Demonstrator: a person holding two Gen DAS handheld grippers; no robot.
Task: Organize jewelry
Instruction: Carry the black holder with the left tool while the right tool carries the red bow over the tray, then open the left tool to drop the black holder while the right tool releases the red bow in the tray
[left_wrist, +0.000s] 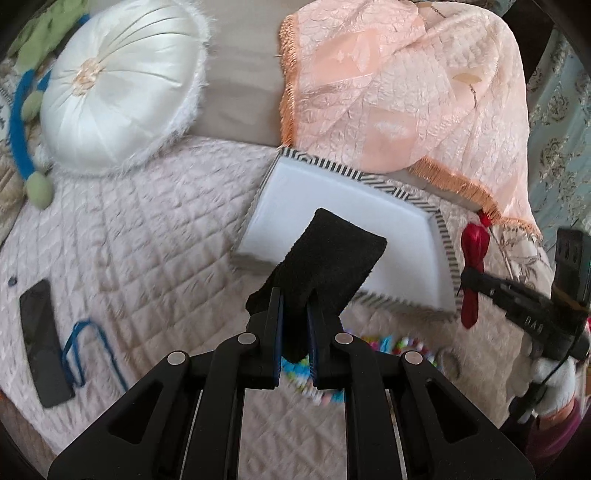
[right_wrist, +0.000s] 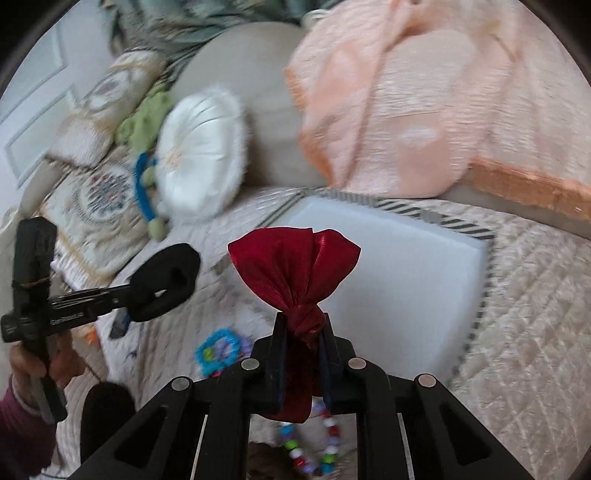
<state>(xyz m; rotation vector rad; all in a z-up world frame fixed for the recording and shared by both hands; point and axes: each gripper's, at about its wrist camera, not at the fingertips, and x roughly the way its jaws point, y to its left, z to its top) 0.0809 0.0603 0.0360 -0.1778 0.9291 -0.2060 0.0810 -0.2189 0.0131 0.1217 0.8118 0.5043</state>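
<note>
My left gripper is shut on a black fuzzy scrunchie, held up in front of a white tray with a black-and-white striped rim. In the right wrist view the same black scrunchie hangs at the left. My right gripper is shut on a red satin bow, pinching its knot. The red bow shows at the right of the left wrist view. Colourful bead bracelets lie on the quilt below the grippers, and one bead bracelet and a blue ring piece show under my right gripper.
A quilted pale pink bed cover carries a round white cushion, a peach fringed throw, a dark phone and a blue cord. A gloved hand holds the right tool. Patterned pillows lie far left.
</note>
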